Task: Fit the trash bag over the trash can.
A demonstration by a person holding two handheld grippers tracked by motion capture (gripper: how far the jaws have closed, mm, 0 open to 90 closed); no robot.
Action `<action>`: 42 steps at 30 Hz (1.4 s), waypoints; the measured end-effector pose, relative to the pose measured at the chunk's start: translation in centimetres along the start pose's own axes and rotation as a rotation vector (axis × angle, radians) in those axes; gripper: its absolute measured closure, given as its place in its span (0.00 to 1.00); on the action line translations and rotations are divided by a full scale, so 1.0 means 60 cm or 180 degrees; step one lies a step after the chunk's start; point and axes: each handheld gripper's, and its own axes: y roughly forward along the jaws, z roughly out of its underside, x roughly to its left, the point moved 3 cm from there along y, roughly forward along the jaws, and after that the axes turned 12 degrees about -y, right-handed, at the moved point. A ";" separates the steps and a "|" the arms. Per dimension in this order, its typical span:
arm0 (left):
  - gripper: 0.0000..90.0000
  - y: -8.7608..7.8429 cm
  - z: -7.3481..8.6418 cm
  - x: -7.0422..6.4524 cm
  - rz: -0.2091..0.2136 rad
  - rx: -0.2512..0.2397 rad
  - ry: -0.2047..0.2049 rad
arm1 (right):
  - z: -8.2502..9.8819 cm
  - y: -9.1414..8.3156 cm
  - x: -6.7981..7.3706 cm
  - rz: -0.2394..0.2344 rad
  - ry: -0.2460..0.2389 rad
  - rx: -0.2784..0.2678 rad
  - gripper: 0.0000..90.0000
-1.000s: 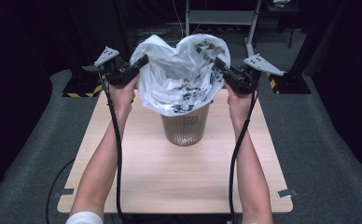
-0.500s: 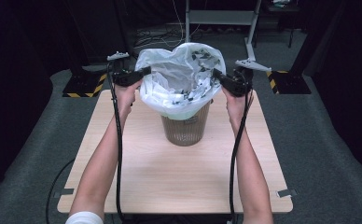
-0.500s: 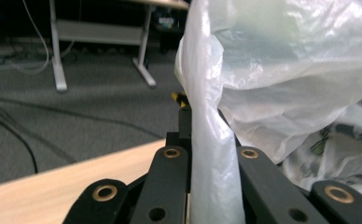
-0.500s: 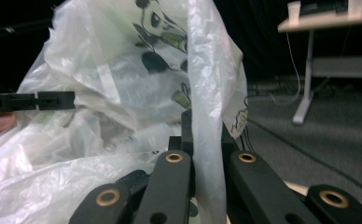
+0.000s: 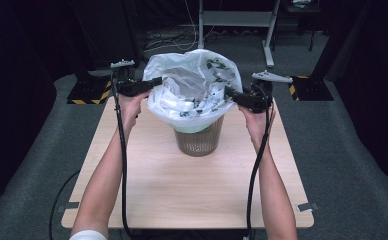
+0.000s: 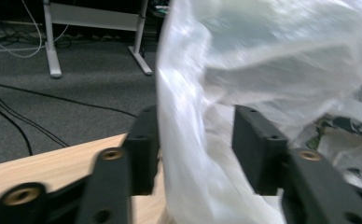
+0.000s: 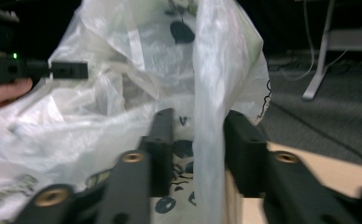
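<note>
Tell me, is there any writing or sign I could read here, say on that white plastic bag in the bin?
None can be read.
Thin white plastic bag: dark printed marks, too blurred and crumpled to read; a single "V"-like shape shows in the right gripper view.
Yellow-and-black hazard stripes on black floor bases: a warning pattern, no words.

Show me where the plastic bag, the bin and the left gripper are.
plastic bag (image 5: 194,82), high view, on its crumpled white side.
bin (image 5: 199,142), high view, on its bare mesh wall.
left gripper (image 6: 195,140), left gripper view, between its open black jaws.
</note>
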 end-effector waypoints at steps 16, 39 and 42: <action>0.97 0.006 0.018 -0.012 -0.0293 0.0108 0.0506 | 0.012 -0.026 0.032 0.0076 -0.0280 -0.0116 0.99; 0.99 -0.008 0.042 -0.003 -0.0124 0.0103 0.0438 | 0.014 -0.020 0.042 -0.0119 -0.0168 -0.0039 0.97; 0.99 0.023 0.028 0.010 -0.0198 0.0083 0.0367 | 0.020 -0.019 0.073 -0.0182 -0.0203 -0.0050 0.97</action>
